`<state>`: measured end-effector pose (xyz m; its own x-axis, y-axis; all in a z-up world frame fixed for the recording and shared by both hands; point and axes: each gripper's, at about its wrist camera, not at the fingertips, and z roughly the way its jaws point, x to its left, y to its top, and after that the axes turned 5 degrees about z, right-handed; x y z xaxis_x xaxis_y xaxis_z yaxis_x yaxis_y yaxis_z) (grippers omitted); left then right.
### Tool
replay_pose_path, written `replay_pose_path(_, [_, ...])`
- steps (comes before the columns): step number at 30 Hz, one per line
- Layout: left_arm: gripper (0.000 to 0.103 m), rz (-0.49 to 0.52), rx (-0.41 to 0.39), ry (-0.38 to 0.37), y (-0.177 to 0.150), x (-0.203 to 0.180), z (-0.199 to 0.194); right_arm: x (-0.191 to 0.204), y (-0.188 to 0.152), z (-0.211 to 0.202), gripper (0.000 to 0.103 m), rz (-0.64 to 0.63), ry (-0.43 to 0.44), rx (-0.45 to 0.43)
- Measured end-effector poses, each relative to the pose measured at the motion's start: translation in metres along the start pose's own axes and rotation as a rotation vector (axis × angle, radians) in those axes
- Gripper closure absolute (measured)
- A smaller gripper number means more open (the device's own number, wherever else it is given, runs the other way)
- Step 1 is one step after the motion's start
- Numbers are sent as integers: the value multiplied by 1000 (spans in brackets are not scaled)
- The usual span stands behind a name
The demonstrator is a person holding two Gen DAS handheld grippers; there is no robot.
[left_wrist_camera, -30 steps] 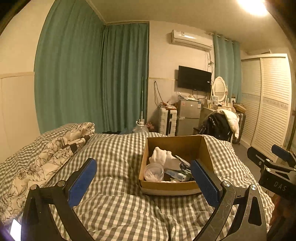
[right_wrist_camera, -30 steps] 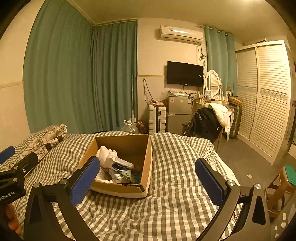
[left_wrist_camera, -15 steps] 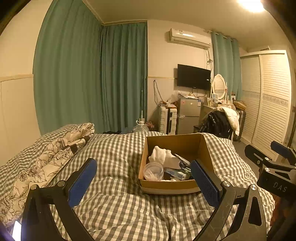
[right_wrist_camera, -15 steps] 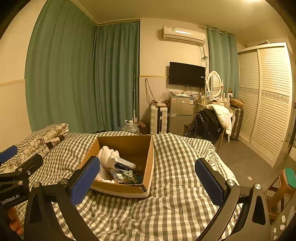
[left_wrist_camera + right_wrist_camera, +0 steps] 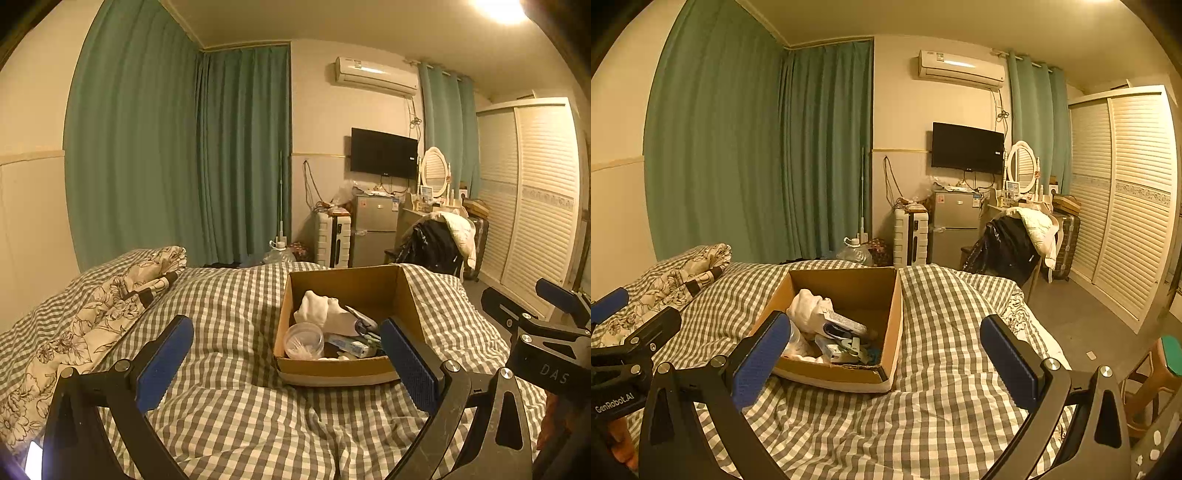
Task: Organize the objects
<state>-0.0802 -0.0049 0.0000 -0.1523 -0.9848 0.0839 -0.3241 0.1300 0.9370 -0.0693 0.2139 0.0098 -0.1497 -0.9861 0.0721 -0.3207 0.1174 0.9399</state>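
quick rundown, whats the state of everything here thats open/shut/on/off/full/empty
left gripper: open, holding nothing
right gripper: open, holding nothing
cardboard box: open on top, partly filled with small items, resting on the bed
clear tub: in the box, upright, lid state unclear
curtains: drawn shut
tv: screen dark
wardrobe doors: shut
ceiling light: on

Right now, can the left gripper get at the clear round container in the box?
Probably yes: the left gripper is open, and the clear round container sits uncovered at the open-topped cardboard box's near-left corner.
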Motion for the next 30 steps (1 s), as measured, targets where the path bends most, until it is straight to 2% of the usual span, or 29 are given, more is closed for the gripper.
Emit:
replay_pose_path(12, [0, 24, -13, 24, -2, -3, -2, 2, -1, 1, 0, -3, 3, 7])
replay_pose_path(30, [0, 8, -3, 14, -4, -1, -2, 4, -6, 6, 0, -14, 5, 35])
